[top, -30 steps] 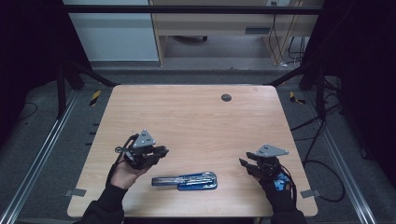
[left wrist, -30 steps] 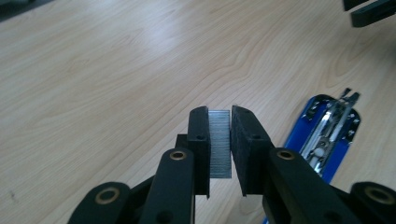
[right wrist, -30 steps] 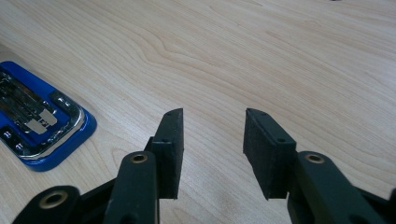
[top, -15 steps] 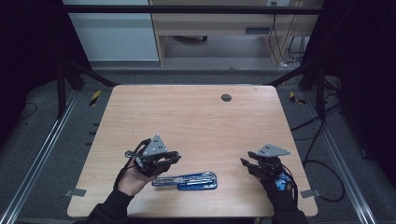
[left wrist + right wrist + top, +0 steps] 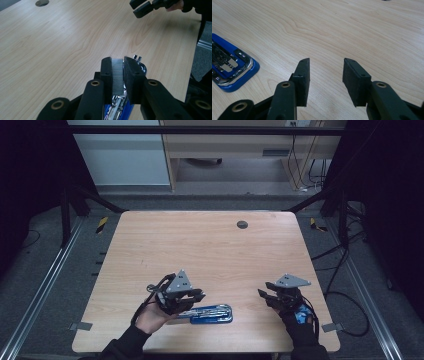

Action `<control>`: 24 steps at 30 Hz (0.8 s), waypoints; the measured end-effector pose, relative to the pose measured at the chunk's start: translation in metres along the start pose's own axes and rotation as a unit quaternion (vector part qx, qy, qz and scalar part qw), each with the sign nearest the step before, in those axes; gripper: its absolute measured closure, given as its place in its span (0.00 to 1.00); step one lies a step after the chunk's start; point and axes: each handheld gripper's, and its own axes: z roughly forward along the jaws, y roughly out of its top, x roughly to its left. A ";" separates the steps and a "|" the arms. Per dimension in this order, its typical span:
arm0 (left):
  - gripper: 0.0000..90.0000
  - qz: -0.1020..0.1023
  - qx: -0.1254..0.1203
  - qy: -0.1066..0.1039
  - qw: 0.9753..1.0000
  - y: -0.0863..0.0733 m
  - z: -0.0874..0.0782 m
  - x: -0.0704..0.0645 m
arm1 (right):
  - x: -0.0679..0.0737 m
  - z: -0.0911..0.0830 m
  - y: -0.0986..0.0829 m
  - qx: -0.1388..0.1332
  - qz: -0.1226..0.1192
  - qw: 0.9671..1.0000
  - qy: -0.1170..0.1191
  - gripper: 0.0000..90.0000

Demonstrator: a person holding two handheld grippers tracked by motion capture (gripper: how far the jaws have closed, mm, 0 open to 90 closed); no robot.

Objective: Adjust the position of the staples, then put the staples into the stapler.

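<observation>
A blue tool case (image 5: 216, 314) holding silver metal tools lies near the table's front edge. My left gripper (image 5: 199, 295) hovers over the case's left end, held in a hand. In the left gripper view its jaws (image 5: 117, 62) stand almost together with only a thin slit and nothing between them, and the case (image 5: 138, 65) shows just beyond and below. My right gripper (image 5: 263, 294) rests to the right of the case, apart from it. It is open (image 5: 325, 63) and empty, with the case's rounded end (image 5: 230, 68) off to its left.
The wooden table (image 5: 210, 255) has a round dark cable hole (image 5: 242, 224) near its far edge. The right gripper (image 5: 141, 7) also appears far off in the left gripper view. Cables run on the floor to the right of the table.
My left gripper has moved right and slightly toward the front edge, from the table's left part to above the case's left end. The right gripper has stayed in place.
</observation>
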 end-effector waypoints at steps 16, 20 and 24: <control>0.86 0.035 0.021 -0.041 0.998 0.009 0.031 -0.005 | -0.001 -0.001 -0.001 -0.001 0.000 1.000 0.000 0.65; 0.86 0.049 0.023 -0.055 0.997 0.011 0.037 -0.005 | 0.000 -0.001 -0.001 0.001 0.002 1.000 0.001 0.65; 0.86 0.051 0.028 -0.059 0.997 0.012 0.043 -0.004 | 0.000 -0.001 -0.001 0.001 0.001 1.000 0.002 0.65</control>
